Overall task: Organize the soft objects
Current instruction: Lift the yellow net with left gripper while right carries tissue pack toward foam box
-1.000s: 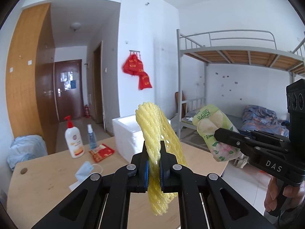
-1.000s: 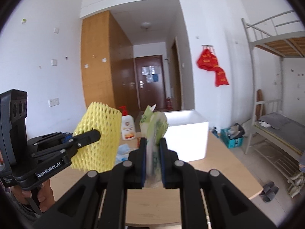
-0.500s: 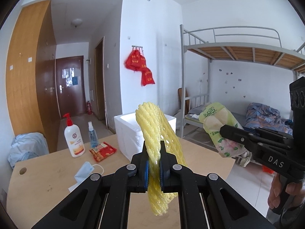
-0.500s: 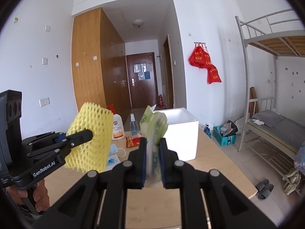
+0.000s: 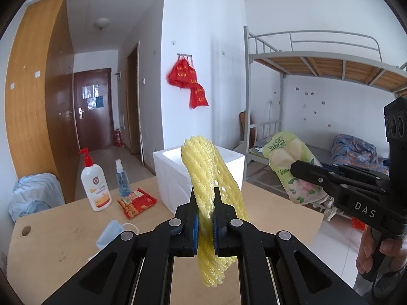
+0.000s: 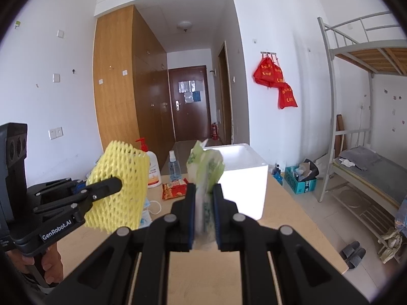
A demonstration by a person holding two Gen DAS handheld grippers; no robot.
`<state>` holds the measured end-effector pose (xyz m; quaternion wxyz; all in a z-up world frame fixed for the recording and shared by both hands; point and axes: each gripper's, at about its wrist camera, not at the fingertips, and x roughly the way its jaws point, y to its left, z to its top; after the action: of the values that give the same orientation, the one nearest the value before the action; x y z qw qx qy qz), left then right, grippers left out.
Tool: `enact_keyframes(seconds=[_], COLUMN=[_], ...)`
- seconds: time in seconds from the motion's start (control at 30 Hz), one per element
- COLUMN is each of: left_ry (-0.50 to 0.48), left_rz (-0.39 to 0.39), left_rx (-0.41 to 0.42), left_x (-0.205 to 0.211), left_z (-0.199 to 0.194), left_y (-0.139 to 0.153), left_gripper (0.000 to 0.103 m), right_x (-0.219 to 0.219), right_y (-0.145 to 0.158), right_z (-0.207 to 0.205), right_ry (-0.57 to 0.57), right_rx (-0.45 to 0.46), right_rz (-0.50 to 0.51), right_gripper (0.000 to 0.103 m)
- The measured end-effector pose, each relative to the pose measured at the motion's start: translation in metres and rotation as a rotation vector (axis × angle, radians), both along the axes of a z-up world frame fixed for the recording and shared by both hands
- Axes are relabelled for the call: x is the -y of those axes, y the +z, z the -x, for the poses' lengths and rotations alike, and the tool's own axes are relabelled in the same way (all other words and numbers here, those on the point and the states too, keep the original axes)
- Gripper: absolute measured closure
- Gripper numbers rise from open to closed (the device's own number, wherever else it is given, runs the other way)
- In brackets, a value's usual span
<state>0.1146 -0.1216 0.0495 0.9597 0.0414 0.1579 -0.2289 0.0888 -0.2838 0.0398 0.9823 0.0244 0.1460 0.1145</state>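
My left gripper [image 5: 205,216] is shut on a yellow foam net sleeve [image 5: 211,175] and holds it in the air above the wooden table [image 5: 56,236]. The sleeve also shows in the right wrist view [image 6: 119,188]. My right gripper [image 6: 205,216] is shut on a green and white plastic tissue pack [image 6: 206,167], also in the air; it shows at the right of the left wrist view [image 5: 290,162]. An open white foam box [image 5: 175,170] stands on the table beyond both grippers, also in the right wrist view [image 6: 246,178].
On the table lie a blue face mask [image 5: 112,231], a red snack packet [image 5: 136,202], a white pump bottle [image 5: 95,185] and a small spray bottle [image 5: 122,178]. A metal bunk bed [image 5: 318,101] stands to the right. The table's right edge [image 6: 318,233] drops to the floor.
Both grippers have kept their hold. The views have shifted slightly, and the foam box and table items sit a little lower and nearer in frame.
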Motion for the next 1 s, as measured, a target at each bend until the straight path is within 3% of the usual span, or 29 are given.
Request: enact_keyframes(seconds=[1.0], left_ry=[-0.011], left_rz=[0.011], left_rx=[-0.096], left_x=[0.029], left_z=[-0.12], left_y=[-0.002], left_gripper=[0.095], right_x=[0.013], right_y=[0.002], right_z=[-0.093], right_ry=[-0.036], right_rx=[-0.065], right_rz=[0.033], right_gripper=[0.087])
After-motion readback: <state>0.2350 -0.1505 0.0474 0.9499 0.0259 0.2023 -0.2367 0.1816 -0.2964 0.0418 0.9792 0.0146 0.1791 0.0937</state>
